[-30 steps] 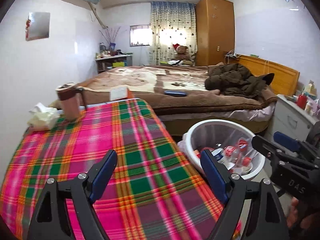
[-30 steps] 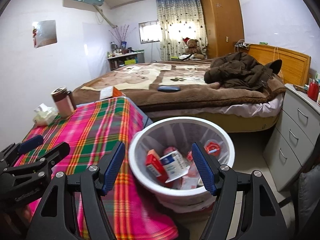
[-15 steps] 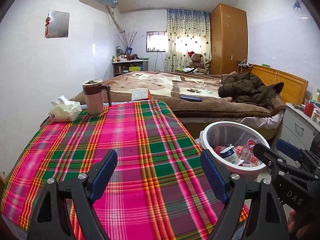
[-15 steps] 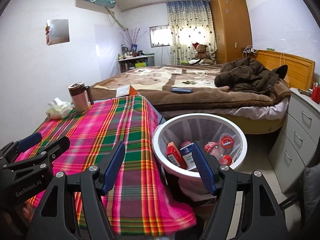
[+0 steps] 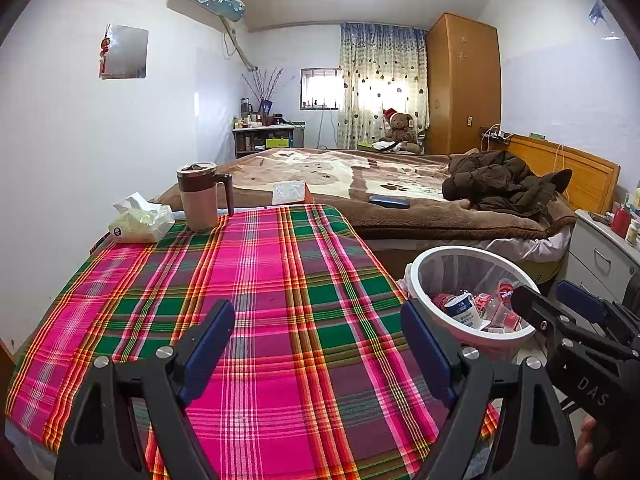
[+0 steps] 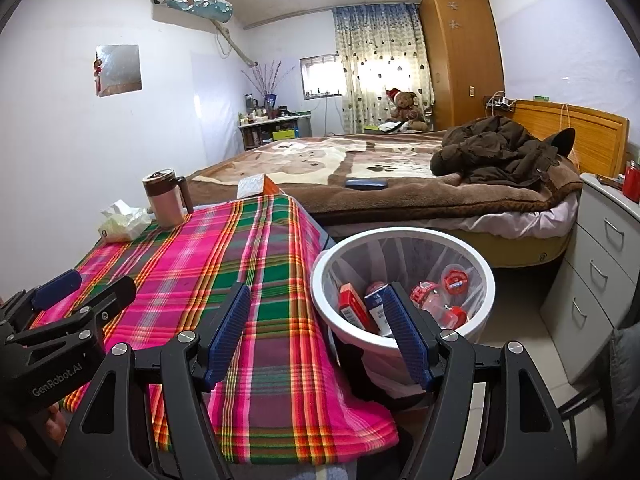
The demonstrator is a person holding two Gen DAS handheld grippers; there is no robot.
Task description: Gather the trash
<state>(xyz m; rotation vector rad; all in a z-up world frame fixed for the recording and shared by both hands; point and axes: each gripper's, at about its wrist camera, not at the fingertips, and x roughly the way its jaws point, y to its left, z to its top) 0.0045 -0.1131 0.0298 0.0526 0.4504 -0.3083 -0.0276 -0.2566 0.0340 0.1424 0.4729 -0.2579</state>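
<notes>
A white trash bin (image 6: 320, 276) stands on the floor right of the table and holds red boxes, a blue-white carton (image 5: 464, 310) and clear plastic cups; it also shows in the left wrist view (image 5: 416, 272). My left gripper (image 5: 318, 344) is open and empty above the plaid tablecloth (image 5: 256, 280). My right gripper (image 6: 322, 326) is open and empty, over the table's right edge and the bin's near rim. Each gripper shows at the edge of the other's view.
A tissue pack (image 5: 140, 222) and a lidded mug (image 5: 200, 196) stand at the table's far left. An orange-white box (image 5: 290, 193) sits at its far edge. A bed (image 5: 400, 200) with a dark jacket lies behind. Grey drawers (image 6: 600, 264) stand at the right.
Both grippers have pulled back and risen from the table and bin, so more of the tablecloth and room shows. Both stayed open and empty.
</notes>
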